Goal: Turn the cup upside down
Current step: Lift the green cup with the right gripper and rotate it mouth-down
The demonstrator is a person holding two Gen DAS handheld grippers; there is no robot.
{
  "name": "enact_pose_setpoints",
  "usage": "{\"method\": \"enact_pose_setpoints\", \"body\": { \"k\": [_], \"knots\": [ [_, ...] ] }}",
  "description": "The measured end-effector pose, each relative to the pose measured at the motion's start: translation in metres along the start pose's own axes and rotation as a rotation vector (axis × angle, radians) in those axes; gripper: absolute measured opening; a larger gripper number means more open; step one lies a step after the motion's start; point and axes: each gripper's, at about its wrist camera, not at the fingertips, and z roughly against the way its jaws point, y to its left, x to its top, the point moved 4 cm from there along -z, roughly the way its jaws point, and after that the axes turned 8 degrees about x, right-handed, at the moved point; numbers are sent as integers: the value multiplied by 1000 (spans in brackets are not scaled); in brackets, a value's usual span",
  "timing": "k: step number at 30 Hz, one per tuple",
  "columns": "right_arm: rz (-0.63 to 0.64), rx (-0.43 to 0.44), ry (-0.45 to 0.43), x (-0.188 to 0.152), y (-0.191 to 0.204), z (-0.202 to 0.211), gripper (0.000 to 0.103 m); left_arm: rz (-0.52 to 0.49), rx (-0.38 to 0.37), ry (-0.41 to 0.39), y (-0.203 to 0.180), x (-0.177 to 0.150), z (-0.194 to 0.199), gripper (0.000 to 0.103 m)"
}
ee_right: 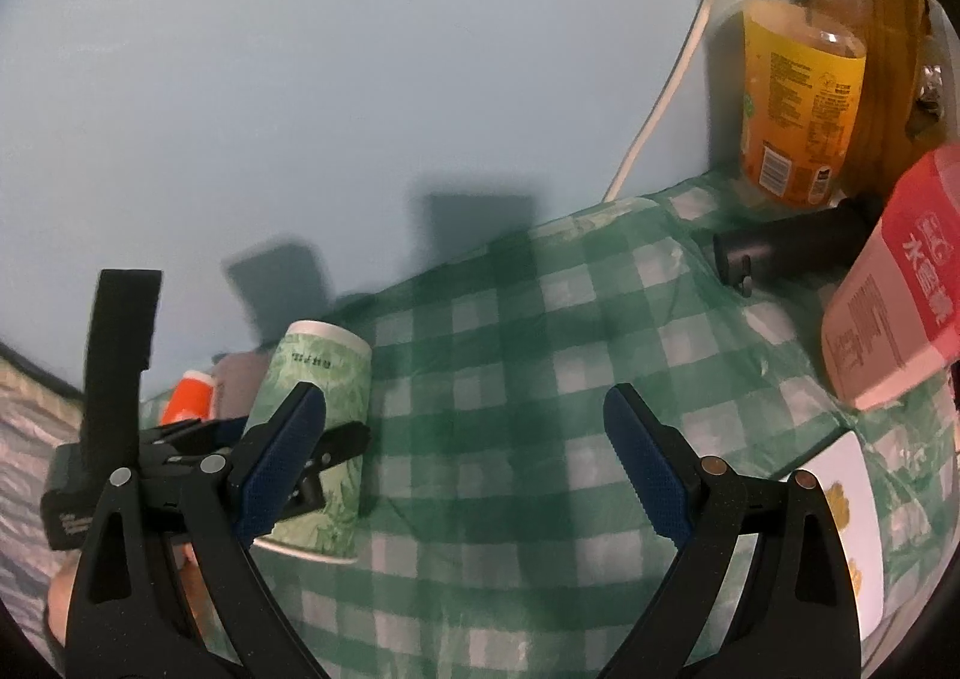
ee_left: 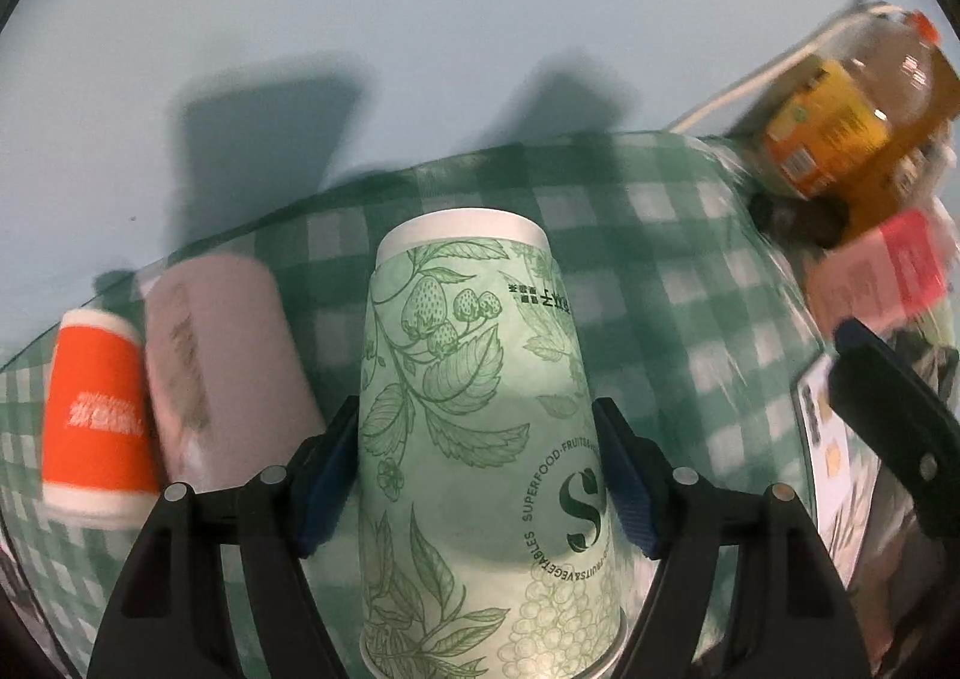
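The left gripper (ee_left: 480, 427) pinches the inverted green paper cup (ee_left: 474, 439) over the checked tablecloth (ee_left: 690, 283); the orange cup (ee_left: 96, 421) and grey cup (ee_left: 222, 361) stand beside. The right gripper (ee_right: 465, 439) is spread, near the juice bottle (ee_right: 804, 97).

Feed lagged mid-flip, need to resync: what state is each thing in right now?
green cup: inverted, base up, clamped
left gripper: shut on the green cup
right gripper: open, holding nothing
orange cup: inverted on the cloth
pink cup: blurred, beside the orange cup
bottle: upright
pink carton: tilted
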Motion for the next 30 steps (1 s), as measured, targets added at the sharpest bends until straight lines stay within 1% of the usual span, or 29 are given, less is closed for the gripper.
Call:
{"method": "enact_pose_setpoints", "body": {
  "k": [1, 8, 12, 15, 17, 23, 27, 30],
  "knots": [
    [4, 8, -1, -4, 3, 3, 93, -3, -2, -5, -3, -1, 1, 75],
    [52, 79, 12, -39, 29, 14, 93, 8, -15, -50, 22, -58, 22, 75],
    [93, 108, 37, -62, 48, 10, 93, 48, -61, -41, 35, -91, 20, 75],
    [115, 137, 72, -79, 62, 0, 93, 62, -64, -32, 45, -110, 20, 75],
    [123, 154, 97, -88, 69, -7, 93, 73, -59, -28, 51, -117, 19, 75],
    [127, 166, 150, -104, 77, -30, 93, 95, -48, 1, 64, -132, 7, 75],
    [128, 159, 168, -108, 75, -40, 93, 100, -58, 28, 63, -136, 0, 75],
    [127, 160, 173, -114, 79, -39, 93, 93, -57, 30, 61, -135, -2, 76]
  ]
}}
